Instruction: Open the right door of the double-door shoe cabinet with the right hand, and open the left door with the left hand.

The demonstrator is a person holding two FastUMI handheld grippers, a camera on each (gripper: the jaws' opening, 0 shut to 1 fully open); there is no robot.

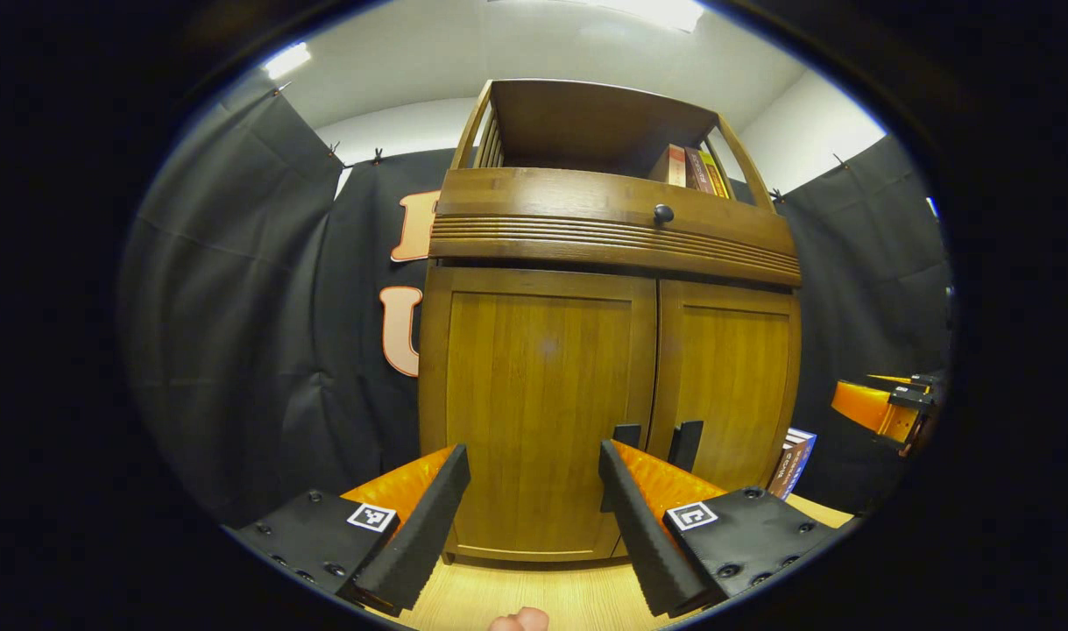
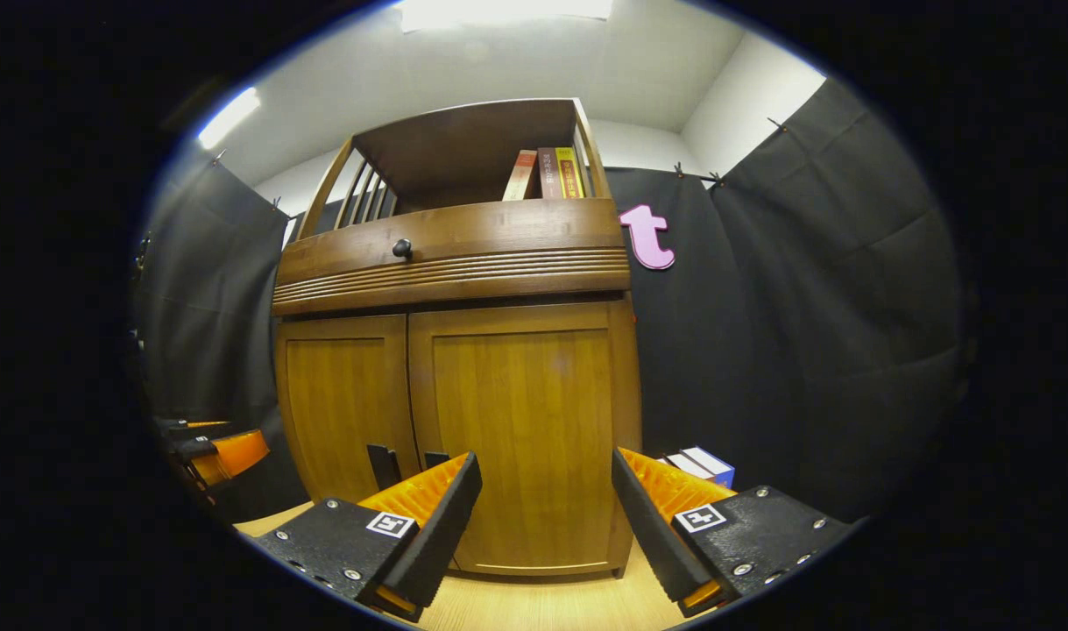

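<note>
Facing the closed shoe cabinet (image 1: 586, 394), the left hand-held gripper (image 1: 534, 491) and right hand-held gripper (image 2: 547, 495) hover with fingers spread apart, near both shut doors.

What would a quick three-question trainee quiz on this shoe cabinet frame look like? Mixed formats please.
1. True or false: both doors of the shoe cabinet are shut.
2. Multiple choice: the books stand A) on the floor, B) in the open top shelf, C) inside the drawer.
3. Fill in: the left gripper and right gripper both have their fingers ____, holding nothing.

Key: 1 true. 2 B. 3 open; each faces its own door, left door and right door, short of the dark handles near the bottom of the centre seam.
</note>
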